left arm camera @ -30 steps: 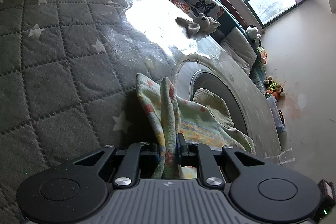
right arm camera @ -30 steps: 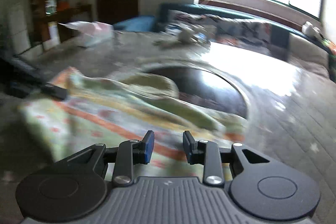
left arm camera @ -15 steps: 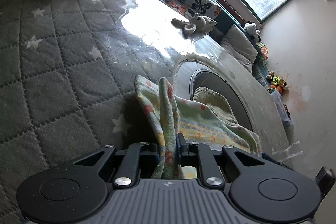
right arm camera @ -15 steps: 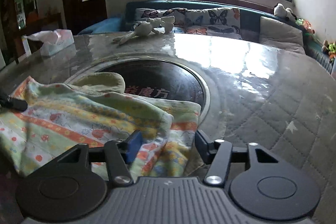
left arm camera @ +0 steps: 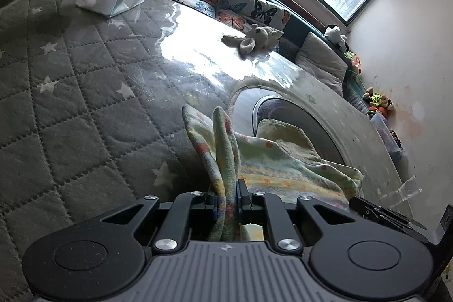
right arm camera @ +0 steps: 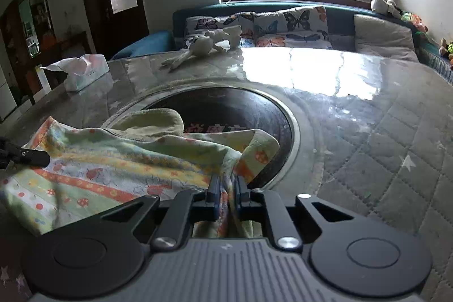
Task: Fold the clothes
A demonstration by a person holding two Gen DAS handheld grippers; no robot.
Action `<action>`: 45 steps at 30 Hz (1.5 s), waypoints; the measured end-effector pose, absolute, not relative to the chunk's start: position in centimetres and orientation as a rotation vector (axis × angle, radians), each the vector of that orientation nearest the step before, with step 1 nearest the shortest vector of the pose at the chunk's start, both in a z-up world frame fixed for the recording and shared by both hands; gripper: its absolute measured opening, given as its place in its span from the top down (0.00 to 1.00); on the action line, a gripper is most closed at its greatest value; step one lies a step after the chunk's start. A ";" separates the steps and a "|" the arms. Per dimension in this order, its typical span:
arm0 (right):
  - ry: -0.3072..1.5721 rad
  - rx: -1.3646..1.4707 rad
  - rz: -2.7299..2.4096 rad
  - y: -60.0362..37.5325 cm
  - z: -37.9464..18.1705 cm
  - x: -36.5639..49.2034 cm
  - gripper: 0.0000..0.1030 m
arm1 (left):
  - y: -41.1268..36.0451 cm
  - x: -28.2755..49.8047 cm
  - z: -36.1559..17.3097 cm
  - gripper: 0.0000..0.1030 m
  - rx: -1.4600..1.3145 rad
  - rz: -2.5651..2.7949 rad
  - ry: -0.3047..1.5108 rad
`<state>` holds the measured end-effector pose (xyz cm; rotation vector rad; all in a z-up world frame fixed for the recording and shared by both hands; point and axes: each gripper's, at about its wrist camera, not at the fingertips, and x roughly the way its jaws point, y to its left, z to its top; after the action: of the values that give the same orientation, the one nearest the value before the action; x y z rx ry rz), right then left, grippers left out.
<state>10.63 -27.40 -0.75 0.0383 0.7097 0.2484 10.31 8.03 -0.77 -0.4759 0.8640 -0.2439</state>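
Left wrist view shows the left tongs (left arm camera: 226,197) clamped on a bunched edge of the printed garment (left arm camera: 283,160), which lies ahead of them on the quilted counter (left arm camera: 70,104), draped partly over the dark round inset (left arm camera: 283,109). The right tongs (right arm camera: 226,188) pinch another gathered edge, likely so both ends can be lifted and brought over together. Far ahead and left, a tissue box (right arm camera: 85,72) holds tissues.

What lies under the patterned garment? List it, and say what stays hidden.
The patterned garment lies partly on the quilted table cover and partly over the dark round inset, whose printed characters are partly covered. Both grippers, left and right, pinch its fabric.
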 end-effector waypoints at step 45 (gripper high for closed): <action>0.519 0.007 0.783 -13.3 7.6 13.4 0.93 | 16.6 -1.3 7.9 0.92 -0.462 0.249 0.567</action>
<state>13.45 -13.30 7.61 0.0073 0.5194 0.7827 -1.28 16.62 7.87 -0.4622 0.5666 0.2488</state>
